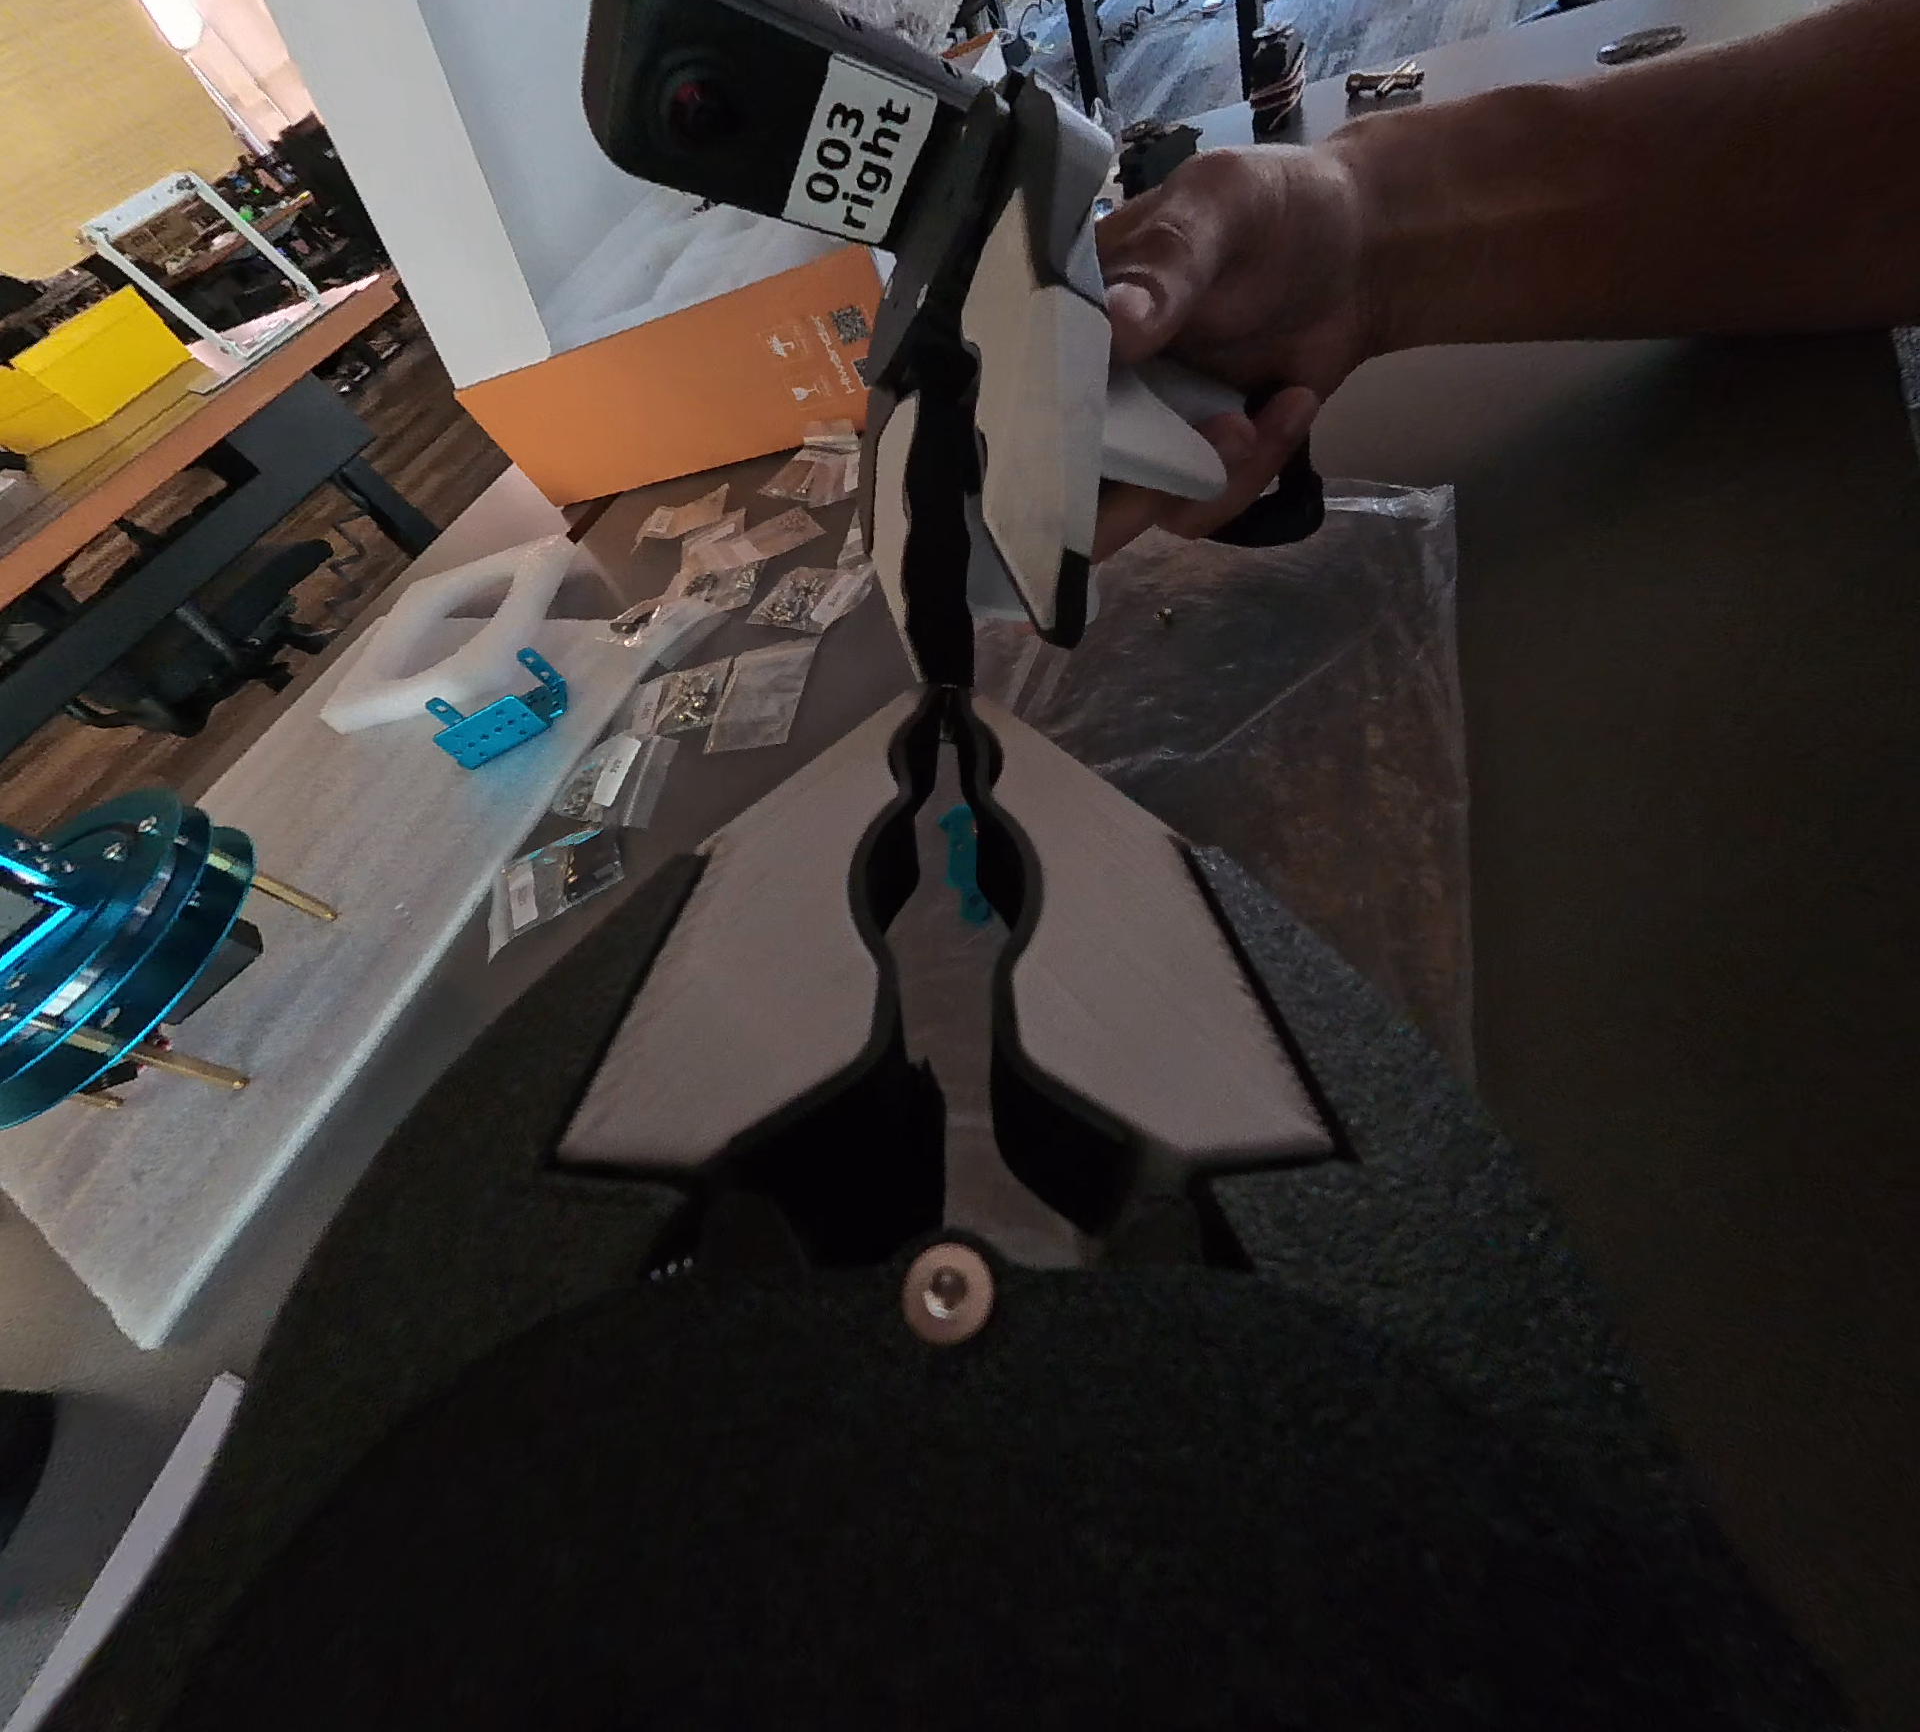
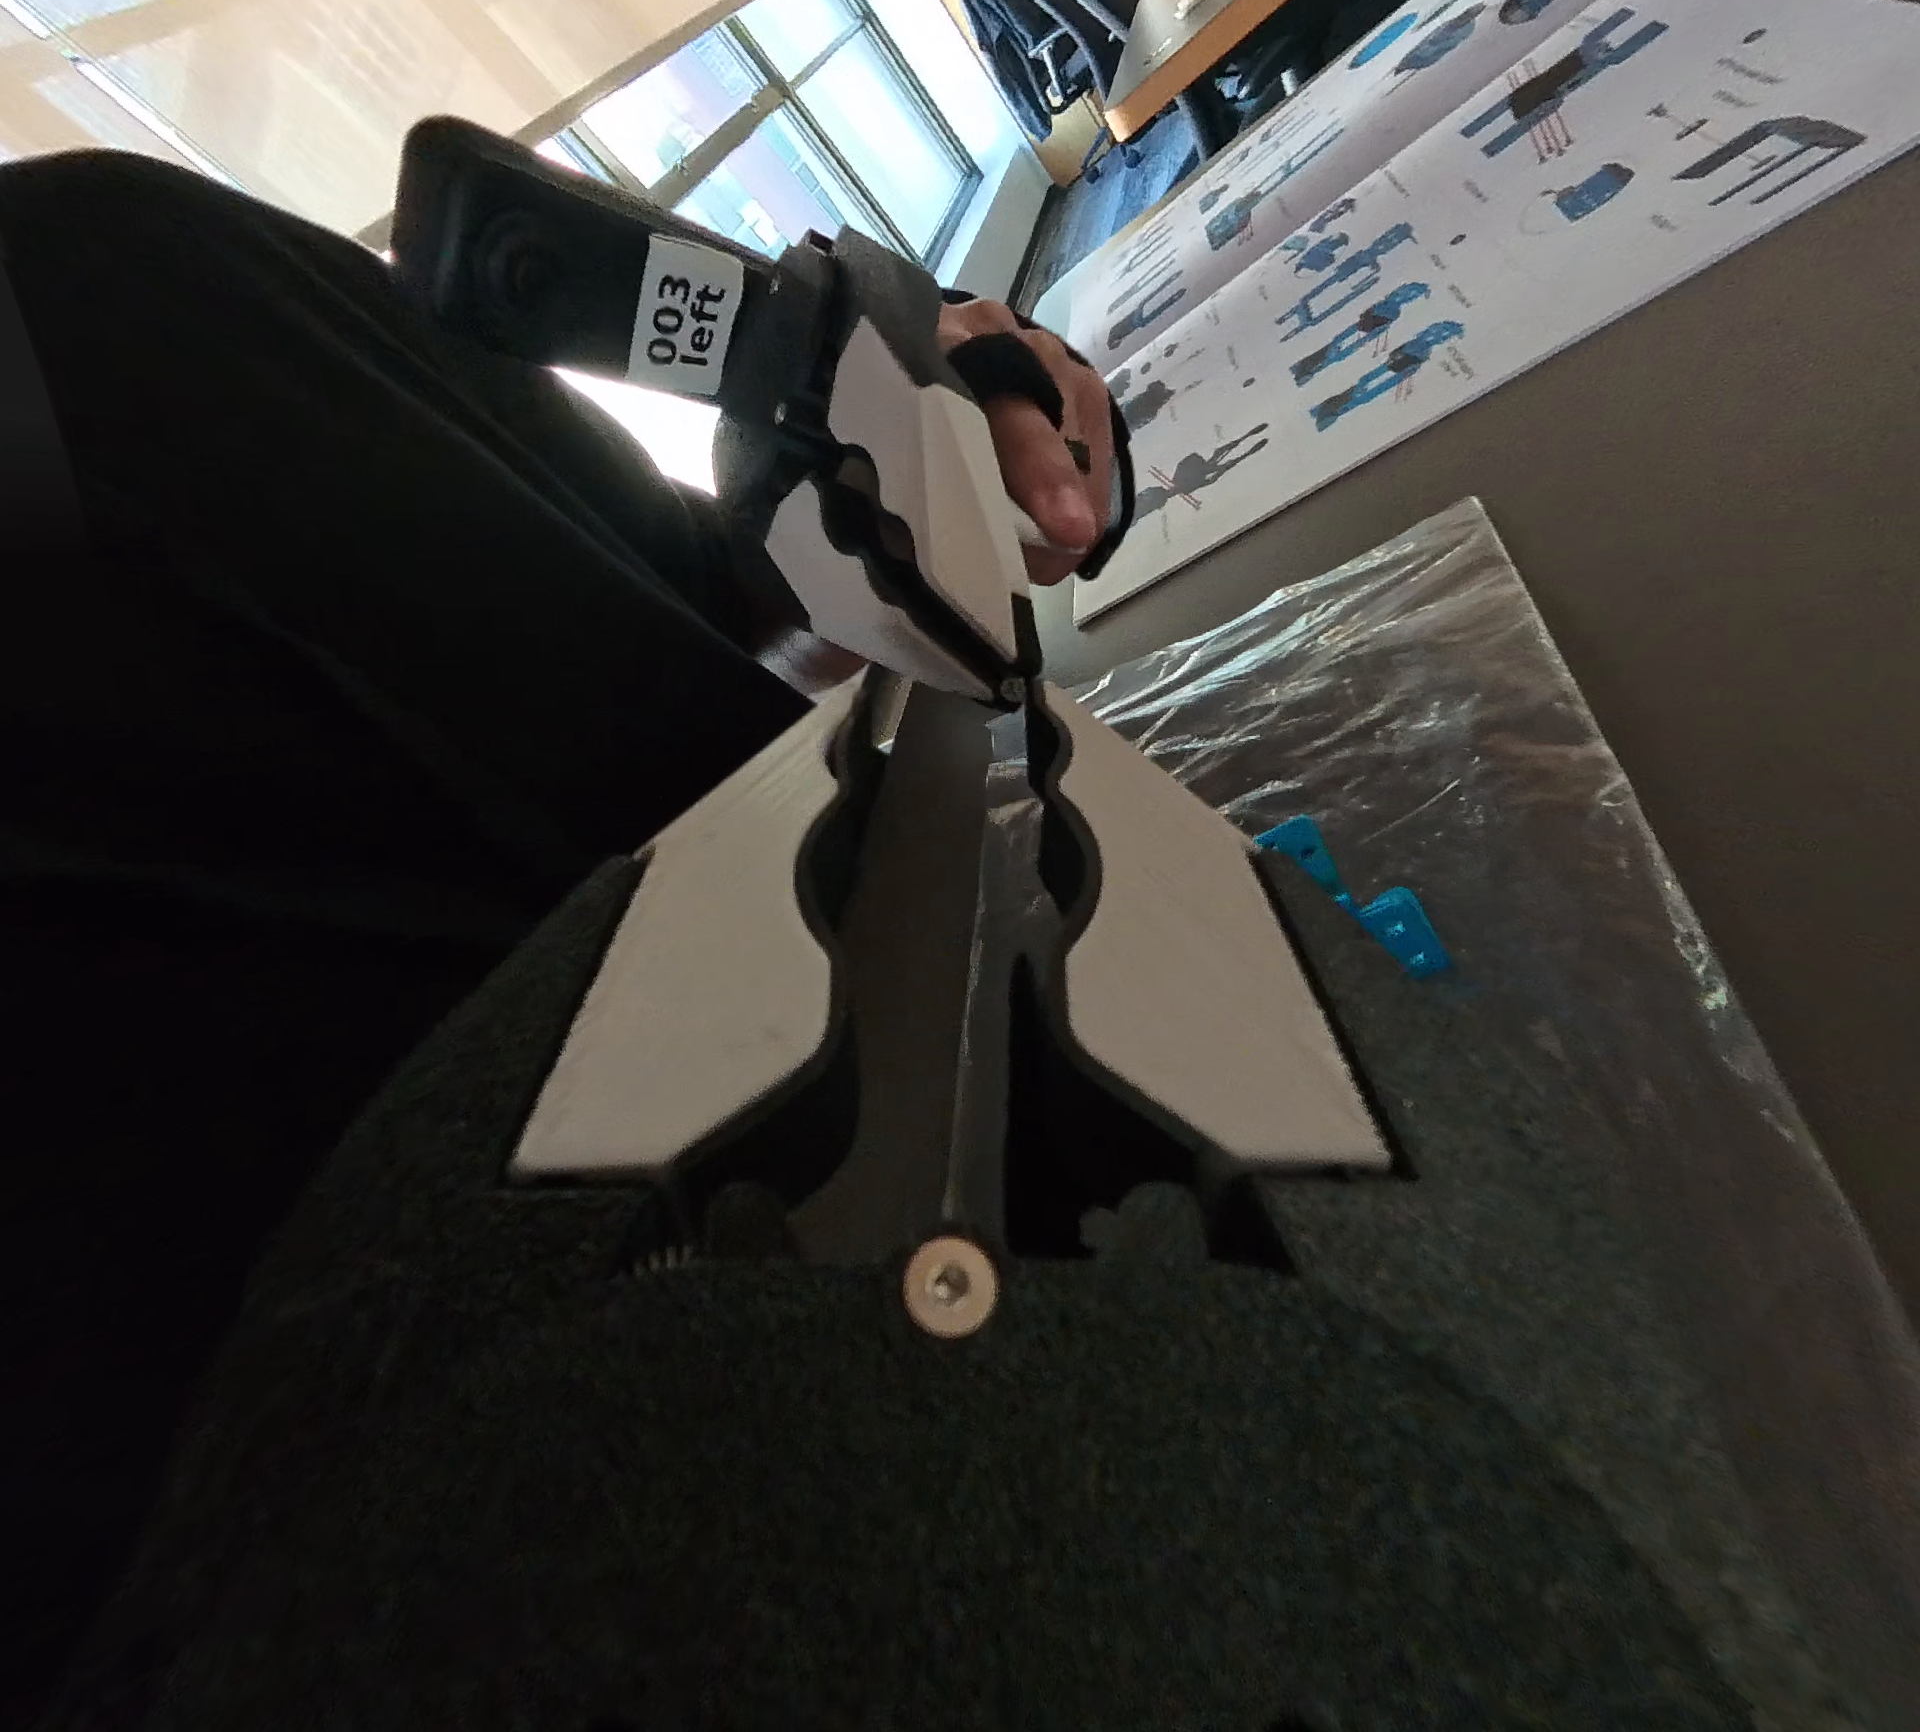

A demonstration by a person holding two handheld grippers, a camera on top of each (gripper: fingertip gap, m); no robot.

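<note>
My left gripper [image 1: 945,703] is shut on a small metal fastener [image 1: 948,720], held above the table. My right gripper [image 1: 940,669] comes down from above, and its tips meet the left tips at the fastener. In the right wrist view my right gripper [image 2: 956,690] stands open by a narrow gap. The left gripper [image 2: 1006,695] pinches the fastener [image 2: 1008,690] at the tip of its right finger [image 2: 1039,726]. A small blue bracket [image 2: 1351,903] lies on a clear plastic sheet [image 2: 1455,799] below. It shows between the left fingers [image 1: 961,861].
A second blue bracket [image 1: 499,716] lies on a white mat by a foam piece [image 1: 457,622]. Several small parts bags [image 1: 727,643], an orange box [image 1: 675,404] and a blue round-plate assembly [image 1: 104,934] stand left. An open instruction booklet [image 2: 1455,176] lies beyond the sheet. The grippers are tip to tip, or close to it.
</note>
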